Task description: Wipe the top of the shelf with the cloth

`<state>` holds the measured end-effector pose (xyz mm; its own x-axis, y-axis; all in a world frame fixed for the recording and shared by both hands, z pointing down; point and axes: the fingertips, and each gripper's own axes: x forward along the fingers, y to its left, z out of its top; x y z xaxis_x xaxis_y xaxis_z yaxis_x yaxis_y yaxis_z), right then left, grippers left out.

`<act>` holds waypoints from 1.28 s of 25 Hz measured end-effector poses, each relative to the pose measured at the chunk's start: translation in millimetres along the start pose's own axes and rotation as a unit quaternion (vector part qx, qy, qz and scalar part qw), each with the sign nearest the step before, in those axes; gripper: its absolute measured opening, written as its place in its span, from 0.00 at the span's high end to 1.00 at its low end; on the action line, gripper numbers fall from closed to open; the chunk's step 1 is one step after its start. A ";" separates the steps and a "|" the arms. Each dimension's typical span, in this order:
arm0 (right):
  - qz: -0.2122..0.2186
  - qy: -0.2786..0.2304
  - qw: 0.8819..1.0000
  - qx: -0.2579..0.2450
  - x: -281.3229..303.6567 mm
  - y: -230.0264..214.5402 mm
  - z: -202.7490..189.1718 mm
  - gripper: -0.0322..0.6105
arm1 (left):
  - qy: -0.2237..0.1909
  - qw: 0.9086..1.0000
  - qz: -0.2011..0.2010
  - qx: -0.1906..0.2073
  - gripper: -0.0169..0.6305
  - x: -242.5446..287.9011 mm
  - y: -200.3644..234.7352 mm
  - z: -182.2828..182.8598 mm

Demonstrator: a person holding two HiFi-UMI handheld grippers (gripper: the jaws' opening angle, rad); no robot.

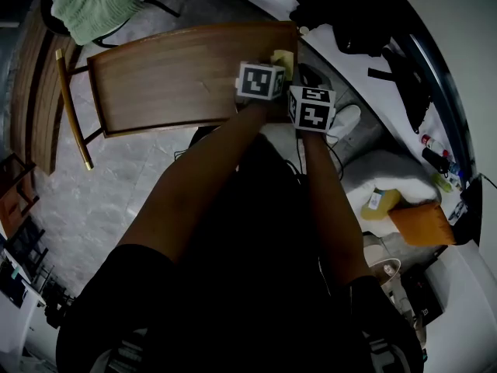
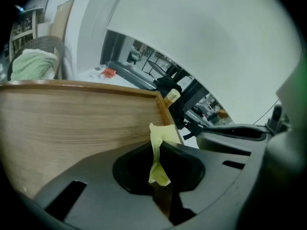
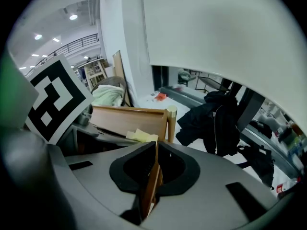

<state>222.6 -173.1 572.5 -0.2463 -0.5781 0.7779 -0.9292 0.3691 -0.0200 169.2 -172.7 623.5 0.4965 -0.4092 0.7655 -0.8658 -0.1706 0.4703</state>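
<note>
Left tool: jaws pressed together, pinching a thin pale-yellow cloth. A strip of the cloth hangs down between the pads, and the rest is bunched just past the tips. It lies on the top board of the brown wooden shelf, at the board's right end. In the left gripper view the board runs off to this tool's left and ahead.

Right tool: jaws closed on a thin wooden edge that stands up between the pads. It looks like the shelf's right-end rim, but I can't be fully sure. The cloth shows just ahead and slightly left of this tool's tips. A round brass-coloured post is just ahead, at the shelf corner.

In the head view the two tools sit side by side with marker cubes nearly touching, both at the shelf's right end, and the cloth peeks out just beyond the left cube.

A black jacket hangs ahead and right of the right tool. A green knitted blanket is draped on a chair far to the left, beyond the shelf. An orange cushion lies on the floor to the right, nearer the person.
</note>
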 end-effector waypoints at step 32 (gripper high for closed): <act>0.108 0.035 0.991 -0.074 54.3 243.2 26.9 0.90 | -0.010 0.995 0.096 -0.006 0.92 -148.9 237.5 -43.2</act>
<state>-24.1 -134.3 593.0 -0.4102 -0.4242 0.8073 -0.8052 0.5841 -0.1022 -107.7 -113.6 640.3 0.3212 -0.4515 0.8324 -0.9435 -0.0773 0.3222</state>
